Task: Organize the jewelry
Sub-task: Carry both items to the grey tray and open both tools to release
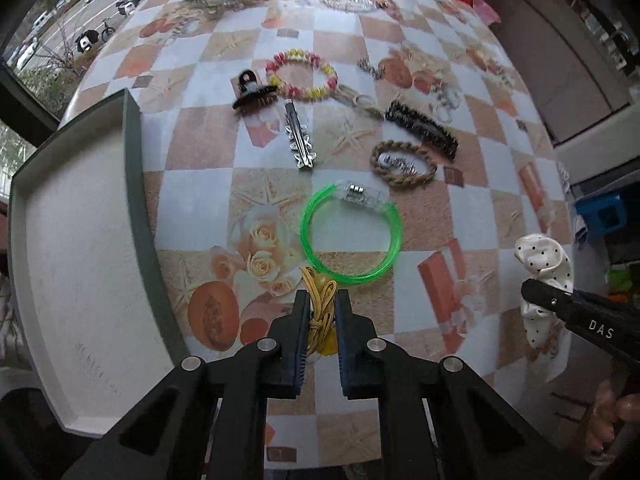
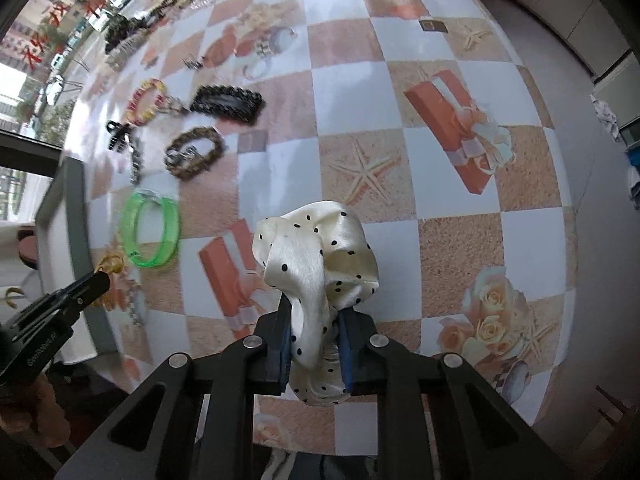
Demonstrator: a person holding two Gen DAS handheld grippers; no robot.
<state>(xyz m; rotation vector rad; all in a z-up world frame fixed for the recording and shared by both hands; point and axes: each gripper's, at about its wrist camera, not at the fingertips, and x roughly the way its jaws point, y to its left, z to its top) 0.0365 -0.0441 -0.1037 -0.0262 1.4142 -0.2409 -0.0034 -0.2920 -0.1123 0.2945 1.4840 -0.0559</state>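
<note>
My left gripper is shut on a yellow elastic hair tie, held just above the patterned tablecloth. Beyond it lies a green plastic bracelet, which in the right wrist view sits at the left. My right gripper is shut on a cream polka-dot scrunchie, which bulges out past the fingertips; the left wrist view shows the same scrunchie at its right edge. A grey-rimmed white tray lies to the left of my left gripper.
Farther out lie a braided rope bracelet, a black fuzzy hair clip, a silver barrette, a black claw clip and a pink-yellow beaded bracelet. More jewelry rests near the table's far edge.
</note>
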